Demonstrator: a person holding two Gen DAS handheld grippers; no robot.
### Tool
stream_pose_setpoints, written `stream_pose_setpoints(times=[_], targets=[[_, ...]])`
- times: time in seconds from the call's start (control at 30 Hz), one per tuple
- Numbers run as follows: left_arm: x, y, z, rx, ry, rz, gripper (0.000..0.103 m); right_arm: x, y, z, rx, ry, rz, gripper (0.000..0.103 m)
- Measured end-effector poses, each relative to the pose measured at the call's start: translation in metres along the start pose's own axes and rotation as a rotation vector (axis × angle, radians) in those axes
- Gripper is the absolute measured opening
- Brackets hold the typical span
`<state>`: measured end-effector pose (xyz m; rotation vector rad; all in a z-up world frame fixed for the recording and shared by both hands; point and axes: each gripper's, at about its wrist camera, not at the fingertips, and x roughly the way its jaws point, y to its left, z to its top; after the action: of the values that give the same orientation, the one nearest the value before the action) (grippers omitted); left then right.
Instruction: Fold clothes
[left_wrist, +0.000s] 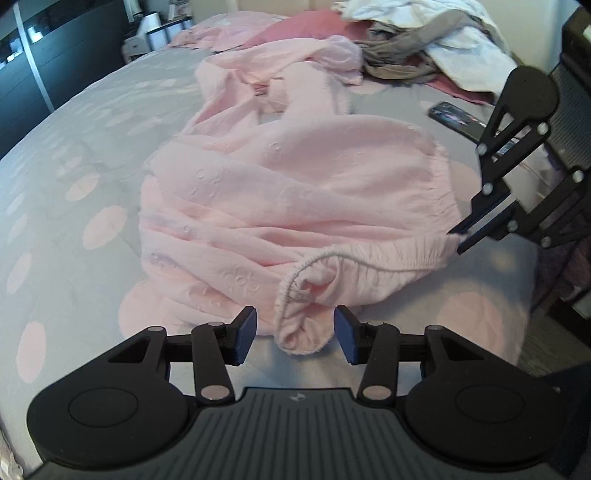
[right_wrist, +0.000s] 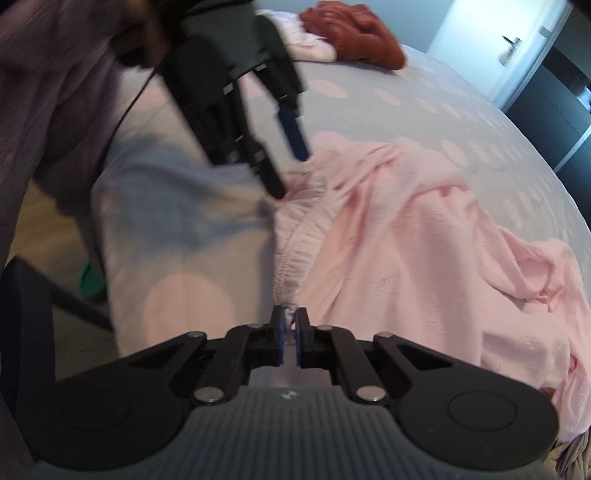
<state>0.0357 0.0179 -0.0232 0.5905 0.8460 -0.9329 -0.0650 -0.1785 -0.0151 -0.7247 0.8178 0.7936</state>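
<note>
on a grey bedspread with pale pink dots (left_wrist: 74, 155), the left gripper (left_wrist: 295, 334) stands open around a crumpled pink elastic-waisted garment (left_wrist: 295, 192), whose waistband the right gripper (right_wrist: 291, 332) pinches closed.

The garment (left_wrist: 288, 206) lies on the bed (left_wrist: 74, 155) ahead of the left tongs (left_wrist: 294, 334), its waistband (left_wrist: 369, 258) stretching toward the right tongs (left_wrist: 460, 240); a phone (left_wrist: 456, 118) lies beyond.

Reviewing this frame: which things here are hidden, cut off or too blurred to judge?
- Left tool in the right wrist view: motion-blurred.
- Pink garment: its type; bunched folds hide its shape.
- Clothes pile in the left wrist view: cut off by the top edge.
- Dark flat object: partly behind the right tool.
</note>
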Motion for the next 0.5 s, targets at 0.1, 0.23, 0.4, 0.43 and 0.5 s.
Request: stream_pose_setpoints(times=[0.1, 0.23, 0.4, 0.43, 0.5], targets=[[-0.004, -0.003, 0.0, 0.031, -0.001, -0.008, 0.044, 0.007, 0.013, -0.01, -0.057, 0.051, 0.012, 0.005], [0.006, 0.004, 0.005, 0.002, 0.005, -0.021, 0.043, 0.016, 0.019, -0.02, -0.094, 0.095, 0.0, 0.003], [0.023, 0.007, 0.006, -0.016, 0.023, -0.013, 0.023, 0.016, 0.016, -0.019, -0.072, 0.097, -0.011, 0.003], [0.026, 0.004, 0.007, -0.006, 0.027, -0.001, 0.017, 0.015, 0.015, -0.019, -0.068, 0.097, -0.012, 0.003], [0.026, -0.003, 0.008, 0.032, 0.027, 0.013, 0.008, 0.013, 0.014, -0.02, -0.051, 0.099, -0.013, 0.003]])
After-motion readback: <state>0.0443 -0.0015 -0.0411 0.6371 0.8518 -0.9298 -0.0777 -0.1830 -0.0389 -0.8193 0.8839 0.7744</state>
